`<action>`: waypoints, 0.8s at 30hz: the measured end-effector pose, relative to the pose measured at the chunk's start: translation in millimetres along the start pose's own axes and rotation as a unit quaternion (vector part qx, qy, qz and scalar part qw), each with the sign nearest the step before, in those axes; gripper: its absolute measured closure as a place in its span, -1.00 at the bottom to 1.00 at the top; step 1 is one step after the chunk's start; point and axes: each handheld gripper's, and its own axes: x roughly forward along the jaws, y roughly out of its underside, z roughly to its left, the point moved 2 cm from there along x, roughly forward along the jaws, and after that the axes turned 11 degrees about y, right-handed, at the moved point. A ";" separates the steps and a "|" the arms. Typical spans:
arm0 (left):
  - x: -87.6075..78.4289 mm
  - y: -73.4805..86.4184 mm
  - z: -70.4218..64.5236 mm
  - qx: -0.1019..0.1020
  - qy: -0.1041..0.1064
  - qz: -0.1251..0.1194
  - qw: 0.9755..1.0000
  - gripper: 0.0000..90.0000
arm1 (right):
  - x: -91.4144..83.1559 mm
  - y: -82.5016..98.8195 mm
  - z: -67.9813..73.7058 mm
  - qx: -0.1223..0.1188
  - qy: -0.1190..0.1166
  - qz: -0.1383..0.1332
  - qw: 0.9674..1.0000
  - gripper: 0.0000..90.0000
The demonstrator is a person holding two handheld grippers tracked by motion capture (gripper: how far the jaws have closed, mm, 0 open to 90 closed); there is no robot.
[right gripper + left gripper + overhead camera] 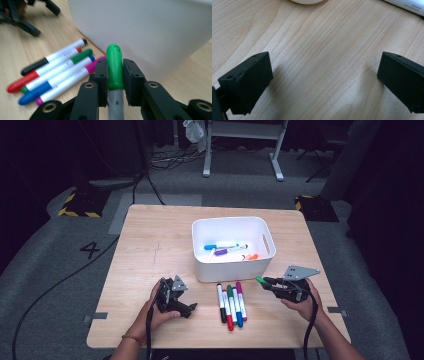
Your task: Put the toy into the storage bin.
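Our right gripper (115,75) clamps the green marker (115,67) by its cap, tip pointing ahead toward the bin (150,32) just beyond, so it can go in. The other markers (55,72) lie to its left. Our left gripper (322,82) rests spread wide, idle on the table (319,50).

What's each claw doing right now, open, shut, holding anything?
Left claw: open, nothing between its jaws, low over the bare table.
Right claw: shut on the green-capped marker, beside the white bin.
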 end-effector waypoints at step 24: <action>0.0 0.0 0.0 0.000 0.000 0.000 1.000 -1.00 | -68.5 -111.1 -39.9 -0.050 0.008 -0.085 0.995 0.67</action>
